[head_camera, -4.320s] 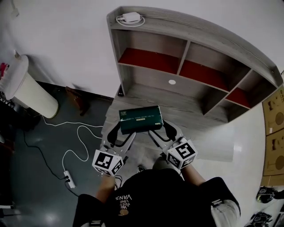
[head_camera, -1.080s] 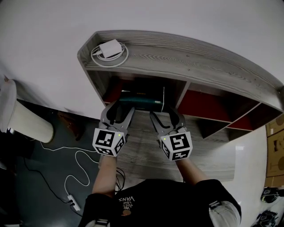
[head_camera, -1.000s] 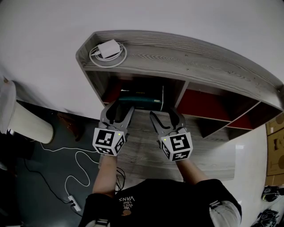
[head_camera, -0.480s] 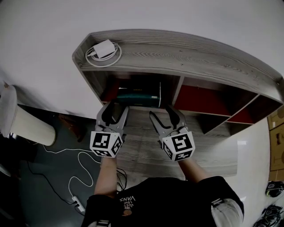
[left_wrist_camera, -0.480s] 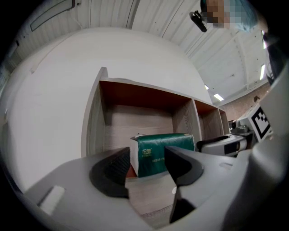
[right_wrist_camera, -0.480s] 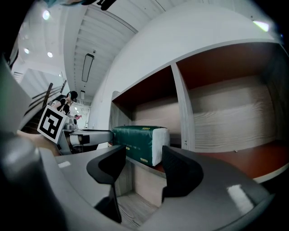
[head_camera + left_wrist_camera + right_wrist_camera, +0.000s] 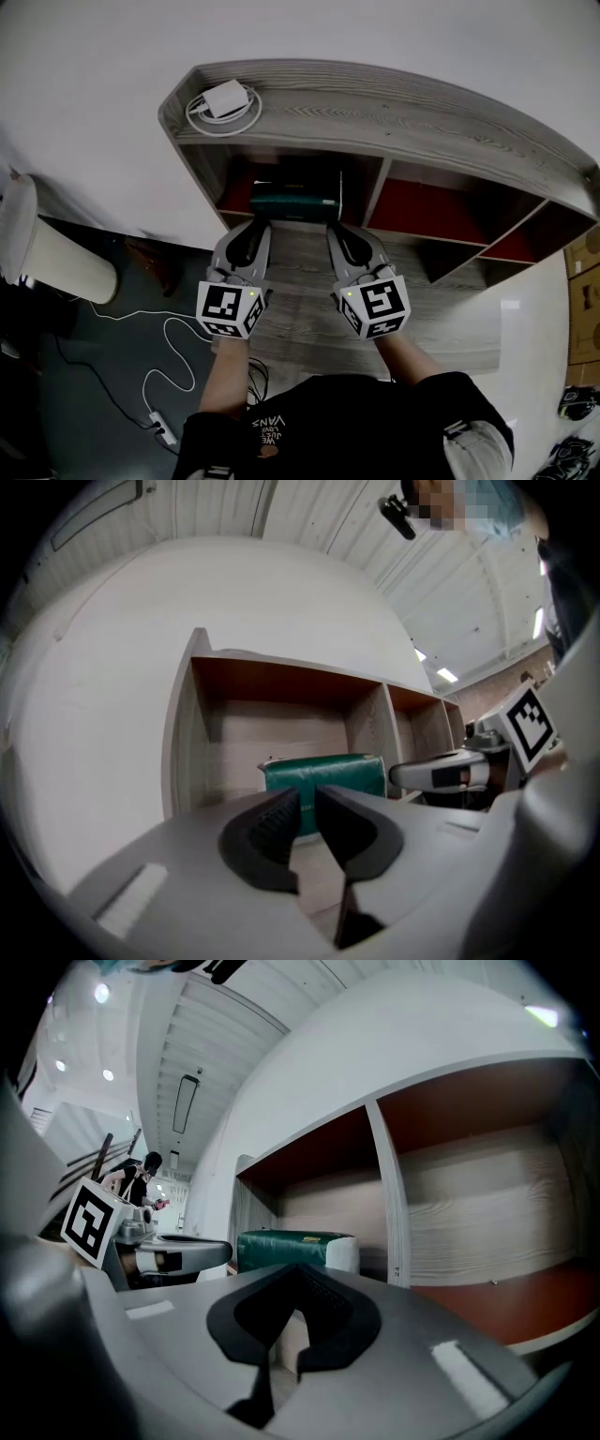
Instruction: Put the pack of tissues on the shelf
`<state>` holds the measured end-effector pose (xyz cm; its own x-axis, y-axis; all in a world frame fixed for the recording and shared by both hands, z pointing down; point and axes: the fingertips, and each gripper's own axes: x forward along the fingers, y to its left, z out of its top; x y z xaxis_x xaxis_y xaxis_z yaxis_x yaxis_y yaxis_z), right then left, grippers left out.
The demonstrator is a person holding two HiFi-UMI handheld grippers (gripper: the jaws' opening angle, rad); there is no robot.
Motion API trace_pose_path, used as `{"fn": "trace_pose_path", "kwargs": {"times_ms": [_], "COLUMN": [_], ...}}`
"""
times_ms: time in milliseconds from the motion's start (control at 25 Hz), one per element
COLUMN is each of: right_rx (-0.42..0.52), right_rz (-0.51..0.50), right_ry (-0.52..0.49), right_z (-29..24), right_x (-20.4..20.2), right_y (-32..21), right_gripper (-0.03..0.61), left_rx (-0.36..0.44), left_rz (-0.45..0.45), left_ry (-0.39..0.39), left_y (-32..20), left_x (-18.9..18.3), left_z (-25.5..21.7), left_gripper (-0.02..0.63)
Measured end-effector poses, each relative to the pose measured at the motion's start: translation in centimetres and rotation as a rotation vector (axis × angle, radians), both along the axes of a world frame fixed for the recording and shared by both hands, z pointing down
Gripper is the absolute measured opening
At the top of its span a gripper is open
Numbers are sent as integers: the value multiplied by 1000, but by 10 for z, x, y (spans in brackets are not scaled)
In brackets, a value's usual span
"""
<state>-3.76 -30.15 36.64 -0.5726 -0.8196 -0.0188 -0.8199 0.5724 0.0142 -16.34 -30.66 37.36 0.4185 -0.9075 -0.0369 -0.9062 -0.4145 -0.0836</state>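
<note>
The dark green pack of tissues [image 7: 295, 199] lies in the far left compartment of the grey wooden shelf [image 7: 375, 112], free of both grippers. It shows straight ahead in the left gripper view [image 7: 323, 772] and the right gripper view [image 7: 291, 1244]. My left gripper [image 7: 255, 230] sits just in front of it. Its jaws have just been closing and stand a narrow gap apart [image 7: 307, 794], with nothing between them. My right gripper [image 7: 336, 232] is beside it, fingers together and empty [image 7: 300, 1274].
A white charger with a coiled cable [image 7: 225, 101] lies on the shelf top at the left. The red-backed compartments [image 7: 431, 208] to the right hold nothing. A white bin [image 7: 42, 248] and a power strip [image 7: 164, 433] with cable are on the dark floor at left.
Both grippers carried the pack before; it now rests in the compartment. Their jaws, wide apart half a second ago, have come together, and both grippers have drawn back slightly.
</note>
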Motion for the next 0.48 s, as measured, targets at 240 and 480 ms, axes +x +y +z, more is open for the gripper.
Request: {"fn": "trace_pose_path", "kwargs": {"times_ms": [240, 480], "right_rx": [-18, -27], "right_rz": [17, 28], "right_ry": [15, 91], "right_z": [1, 5], "right_x": [-2, -11], "right_y": [-7, -16], "right_gripper": [5, 5], "left_rx": [-28, -53], "left_rz": [16, -2], "left_ry": [-21, -25], "left_y": [-8, -21], "left_x": [11, 10], "left_z": [5, 7], "left_gripper": [52, 52]}}
